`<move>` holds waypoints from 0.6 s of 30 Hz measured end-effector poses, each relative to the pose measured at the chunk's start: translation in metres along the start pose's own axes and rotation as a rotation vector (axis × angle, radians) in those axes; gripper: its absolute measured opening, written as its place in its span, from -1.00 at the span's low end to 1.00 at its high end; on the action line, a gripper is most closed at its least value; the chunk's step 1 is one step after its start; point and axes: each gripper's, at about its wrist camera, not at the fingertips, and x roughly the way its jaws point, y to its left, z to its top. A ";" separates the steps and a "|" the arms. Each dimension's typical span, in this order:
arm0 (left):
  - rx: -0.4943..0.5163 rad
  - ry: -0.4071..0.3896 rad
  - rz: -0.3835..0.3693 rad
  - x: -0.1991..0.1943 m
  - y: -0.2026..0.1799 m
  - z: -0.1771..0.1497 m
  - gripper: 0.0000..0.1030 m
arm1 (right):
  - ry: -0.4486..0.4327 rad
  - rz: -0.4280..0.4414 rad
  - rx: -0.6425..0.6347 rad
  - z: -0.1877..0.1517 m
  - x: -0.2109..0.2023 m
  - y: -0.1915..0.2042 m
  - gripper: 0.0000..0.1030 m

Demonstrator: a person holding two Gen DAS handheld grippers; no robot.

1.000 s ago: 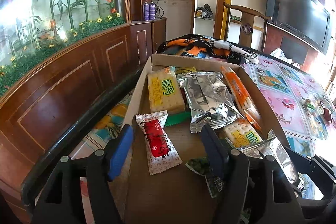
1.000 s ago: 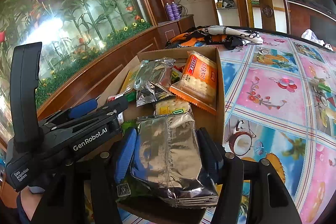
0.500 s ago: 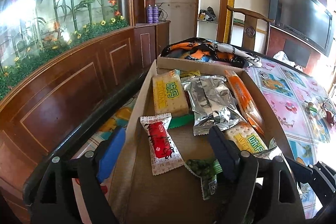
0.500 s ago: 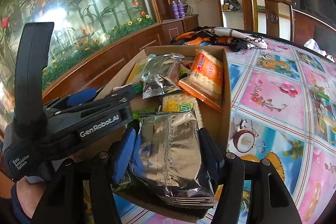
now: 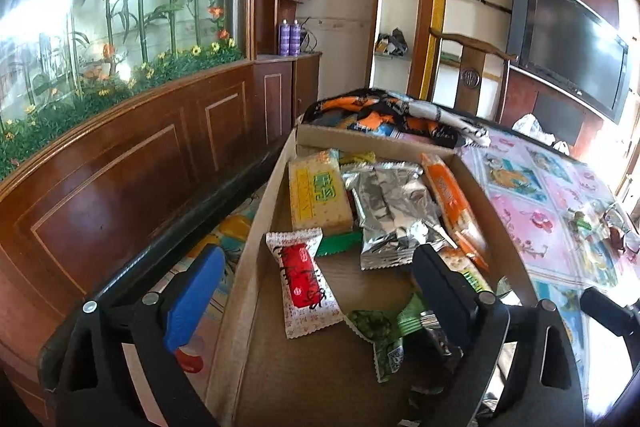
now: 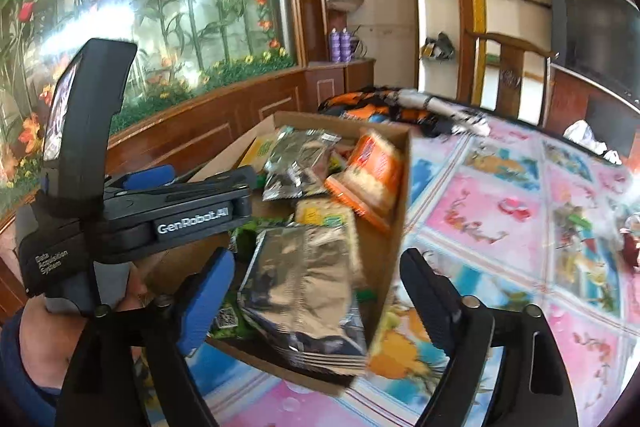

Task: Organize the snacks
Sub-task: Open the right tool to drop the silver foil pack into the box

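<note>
From my left wrist camera, the left gripper (image 5: 316, 287) had its fingers spread wide apart, gripping nothing. They straddled the left wall of the cardboard box (image 5: 256, 251): the blue-padded finger (image 5: 192, 299) sat outside the box over the tablecloth (image 5: 532, 195), at about 8 o'clock in my view, and the dark finger (image 5: 444, 287) sat inside at about 4 o'clock.

Between them lay the red-and-white snack packet (image 5: 304, 279) on the box floor, with nothing touching it. At 12 o'clock from it was the yellow cracker pack (image 5: 318, 197), and at 2 o'clock the crumpled silver foil bags (image 5: 394, 211). The orange cracker pack (image 5: 452, 203) leaned along the right wall. A green packet (image 5: 380, 331) lay near the dark finger, at about 5 o'clock from the red packet.

From my right wrist camera, the right gripper (image 6: 316, 303) was also wide open. The silver foil pouch (image 6: 304, 295) lay between the fingers, in the box's near corner, but whether either finger still touched it I could not tell; the picture was blurred there. The right finger (image 6: 432, 299) sat outside the box wall, over the tablecloth. The left gripper's body showed at 9 o'clock, and a wooden chair (image 6: 516, 67) stood at 1 o'clock beyond the table.
</note>
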 end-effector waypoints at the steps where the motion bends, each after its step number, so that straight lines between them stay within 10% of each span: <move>1: 0.001 -0.009 -0.005 -0.002 -0.001 0.000 0.90 | -0.010 -0.011 0.003 0.000 -0.005 -0.004 0.80; 18: 0.105 -0.137 -0.014 -0.057 -0.038 -0.017 1.00 | -0.114 -0.095 0.007 -0.026 -0.074 -0.053 0.99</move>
